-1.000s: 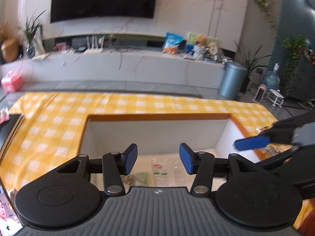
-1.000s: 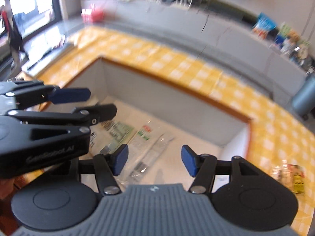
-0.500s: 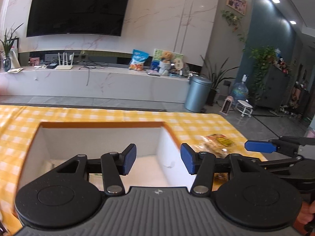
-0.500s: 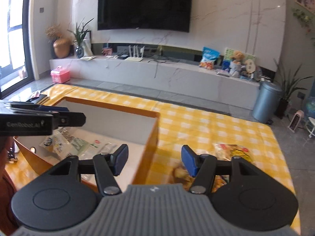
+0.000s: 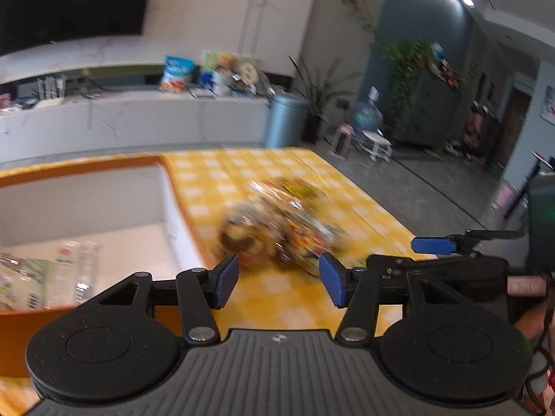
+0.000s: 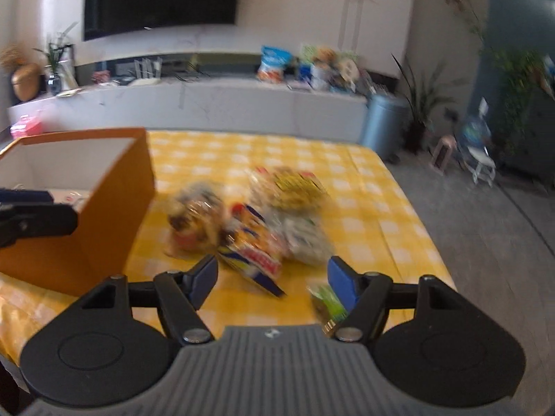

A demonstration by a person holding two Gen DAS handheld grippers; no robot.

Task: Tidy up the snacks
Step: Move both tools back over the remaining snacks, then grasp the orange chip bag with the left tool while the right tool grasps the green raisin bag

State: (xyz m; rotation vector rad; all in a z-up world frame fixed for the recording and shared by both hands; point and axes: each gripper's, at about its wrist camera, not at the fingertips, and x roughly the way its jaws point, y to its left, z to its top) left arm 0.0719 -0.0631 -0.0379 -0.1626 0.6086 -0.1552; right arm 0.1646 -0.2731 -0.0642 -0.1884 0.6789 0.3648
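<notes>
A blurred heap of snack packets (image 5: 281, 222) (image 6: 263, 218) lies on the yellow checked tablecloth (image 6: 364, 222), right of an orange box (image 5: 180, 208) (image 6: 114, 215) with a white inside. Clear packets (image 5: 52, 277) lie on the box floor. My left gripper (image 5: 279, 280) stands open just short of the heap, nothing between its blue pads. My right gripper (image 6: 274, 279) is open and its jaws are opening, with a red, yellow and blue packet (image 6: 253, 253) just beyond them. A green packet (image 6: 327, 303) lies by its right finger. The right gripper's finger (image 5: 433, 244) shows in the left wrist view.
The table's right edge (image 6: 416, 215) drops to a grey floor. Behind stand a long marble bench (image 6: 225, 104) with more snack bags (image 6: 274, 64), a blue-grey bin (image 6: 383, 121), plants and a small white stool (image 6: 484, 164). The left gripper's arm (image 6: 34, 222) crosses in front of the box.
Both grippers swung from over the box to the right, toward the snack heap on the cloth. The right jaws stand wider than before. Nothing was picked up.
</notes>
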